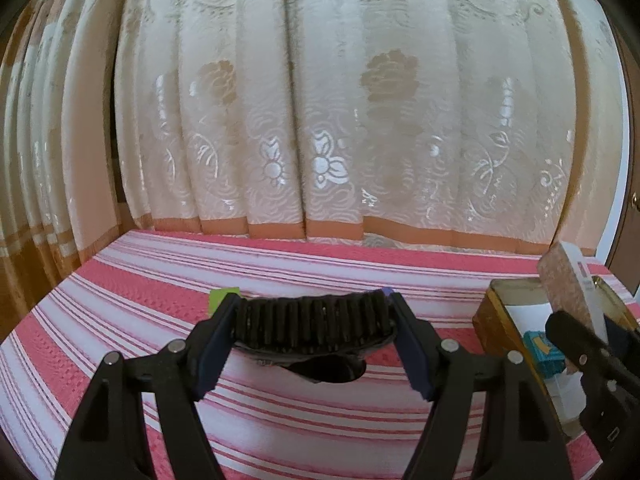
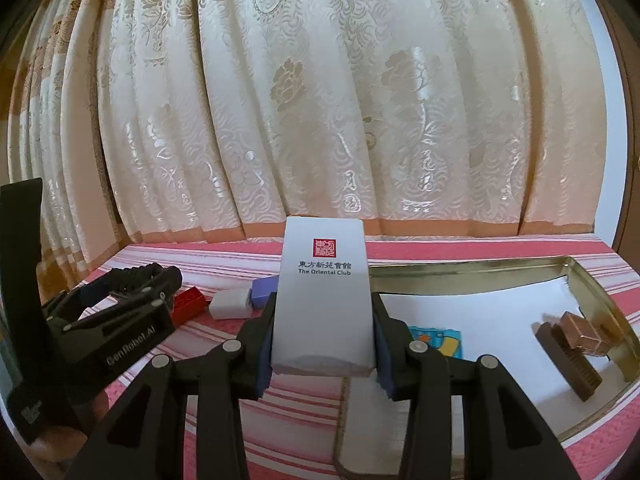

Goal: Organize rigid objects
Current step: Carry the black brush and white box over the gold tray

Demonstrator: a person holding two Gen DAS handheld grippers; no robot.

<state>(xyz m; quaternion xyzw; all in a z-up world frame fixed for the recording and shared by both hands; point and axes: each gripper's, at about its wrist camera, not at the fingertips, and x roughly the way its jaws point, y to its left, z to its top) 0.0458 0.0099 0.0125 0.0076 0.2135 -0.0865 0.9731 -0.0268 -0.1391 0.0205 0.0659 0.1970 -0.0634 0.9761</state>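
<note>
Tilting down (both grippers (image 1: pixel 310 312) (image 2: pixel 324 334) loaded).

Left gripper (image 1: pixel 312 312): jaws about half spread, pads clamped on the two ends of a black ribbed object, pointing slightly downward. Right gripper (image 2: pixel 323 320): jaws narrower, pads pressing both sides of a white box, same downward tilt.

A home, likely a living or dining room: cream floral brocade curtains (image 2: pixel 320 100) with an orange hem hang behind a bench spread with a pink-and-white striped woven cloth (image 1: pixel 280 264), beside a wooden door (image 1: pixel 628 236).
</note>
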